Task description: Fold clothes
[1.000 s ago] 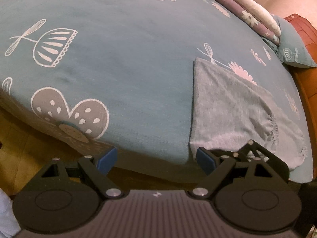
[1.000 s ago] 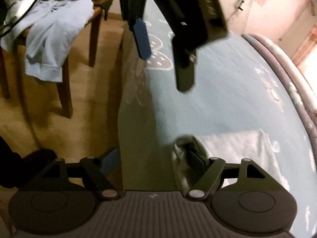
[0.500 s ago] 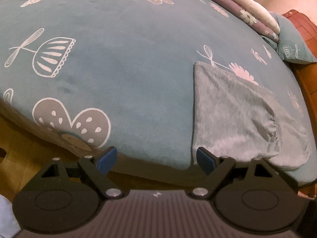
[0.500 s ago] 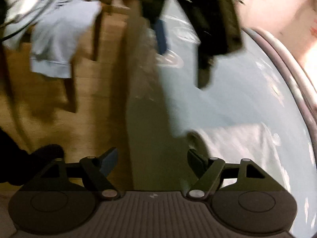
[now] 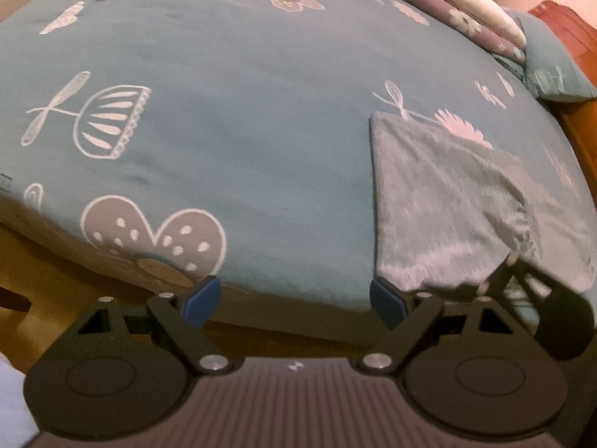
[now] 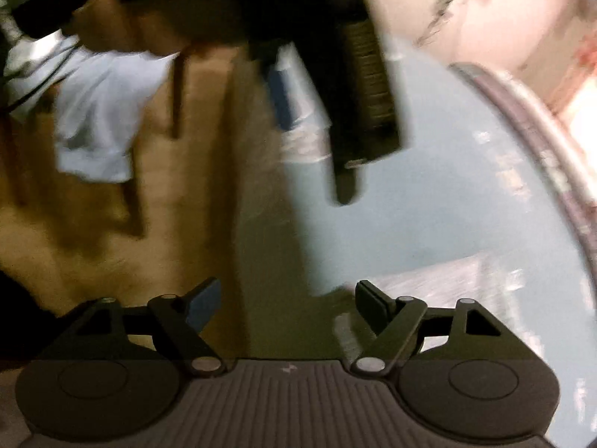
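Note:
A folded grey garment [image 5: 447,201] lies flat on the teal bedspread [image 5: 231,112], close to the bed's near edge. My left gripper [image 5: 293,293] hangs open over that edge, its right pad just left of the garment's near corner and nothing between its fingers. In the blurred right wrist view, my right gripper [image 6: 287,295] has its jaws opening, with only the side of the bed between them. The grey garment [image 6: 466,280] shows past its right finger. The left gripper [image 6: 313,145] hovers above.
A light blue garment [image 6: 100,119] is draped over a wooden chair [image 6: 175,93] standing on the wooden floor to the left of the bed. Rolled quilts [image 5: 459,3] and a teal pillow [image 5: 548,71] line the far side of the bed. The black frame of the right gripper [image 5: 552,310] pokes out below the garment's near edge.
The garment's corner, draped over the right gripper's right finger a second ago, now lies free on the bed. The right gripper has lifted away. The left gripper has hardly moved.

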{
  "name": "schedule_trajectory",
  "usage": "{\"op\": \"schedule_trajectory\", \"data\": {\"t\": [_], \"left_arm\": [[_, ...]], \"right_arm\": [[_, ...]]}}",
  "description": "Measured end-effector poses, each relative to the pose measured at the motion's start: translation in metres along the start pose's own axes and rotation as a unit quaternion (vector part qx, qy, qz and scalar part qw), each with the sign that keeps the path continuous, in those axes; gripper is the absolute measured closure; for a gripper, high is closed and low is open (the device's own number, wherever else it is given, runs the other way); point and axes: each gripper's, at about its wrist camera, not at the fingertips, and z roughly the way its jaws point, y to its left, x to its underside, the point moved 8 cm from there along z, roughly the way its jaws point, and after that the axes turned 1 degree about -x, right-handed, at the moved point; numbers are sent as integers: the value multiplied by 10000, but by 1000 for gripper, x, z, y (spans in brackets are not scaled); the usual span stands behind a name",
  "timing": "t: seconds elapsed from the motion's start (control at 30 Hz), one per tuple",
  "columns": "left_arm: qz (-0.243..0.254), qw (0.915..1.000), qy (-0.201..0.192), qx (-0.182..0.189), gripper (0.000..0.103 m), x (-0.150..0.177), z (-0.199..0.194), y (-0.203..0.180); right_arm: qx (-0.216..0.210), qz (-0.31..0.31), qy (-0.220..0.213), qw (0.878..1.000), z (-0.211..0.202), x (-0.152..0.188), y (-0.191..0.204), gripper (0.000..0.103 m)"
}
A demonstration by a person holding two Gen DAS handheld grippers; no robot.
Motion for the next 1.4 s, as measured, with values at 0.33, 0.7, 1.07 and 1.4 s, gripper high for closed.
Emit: {"op": "schedule_trajectory", "data": {"t": [0.33, 0.7, 1.07, 1.4], "left_arm": [[-251, 9997, 34, -70, 16, 3, -4, 11], [315, 9993, 10, 184, 16, -35, -7, -35], [1303, 9873, 279, 862, 16, -58, 32, -140], [1623, 9704, 644, 1666, 16, -68, 63, -231]], "right_arm": [[-17, 34, 509, 9987, 27, 6, 11, 15], [821, 154, 918, 9923, -17, 33, -49, 16], [1416, 1410, 2514, 9470, -87, 154, -91, 27], [1099, 4639, 1642, 8636, -116, 205, -170, 81]]}}
